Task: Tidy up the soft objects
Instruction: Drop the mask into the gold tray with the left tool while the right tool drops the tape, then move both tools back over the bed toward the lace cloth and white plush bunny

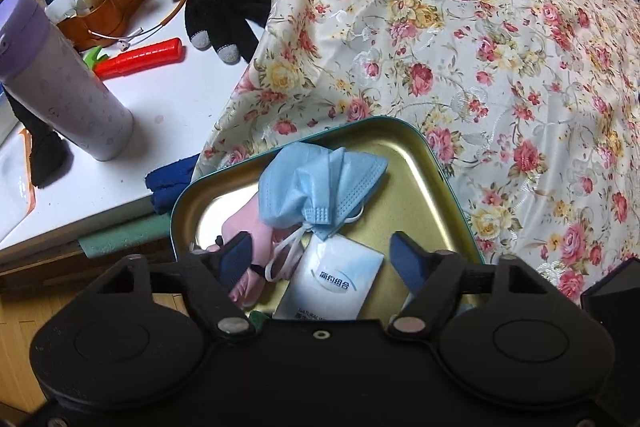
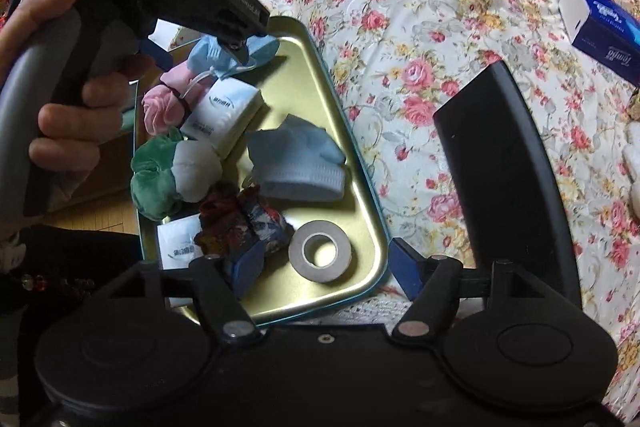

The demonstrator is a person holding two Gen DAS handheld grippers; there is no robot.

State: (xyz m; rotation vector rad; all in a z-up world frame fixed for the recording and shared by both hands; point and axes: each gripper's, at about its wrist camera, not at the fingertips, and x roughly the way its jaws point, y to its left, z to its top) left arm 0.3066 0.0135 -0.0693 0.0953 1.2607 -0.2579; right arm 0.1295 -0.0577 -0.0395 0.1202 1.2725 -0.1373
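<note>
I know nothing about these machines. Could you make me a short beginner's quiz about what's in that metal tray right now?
1. True or false: the roll of tape lies inside the tin tray.
2. Which item lies under the left tongs: A) blue face mask, B) black glove, C) purple bottle?
3. Fill in: the cloth under the tray has a ____ print.

Key: 1 true; 2 A; 3 floral.
</note>
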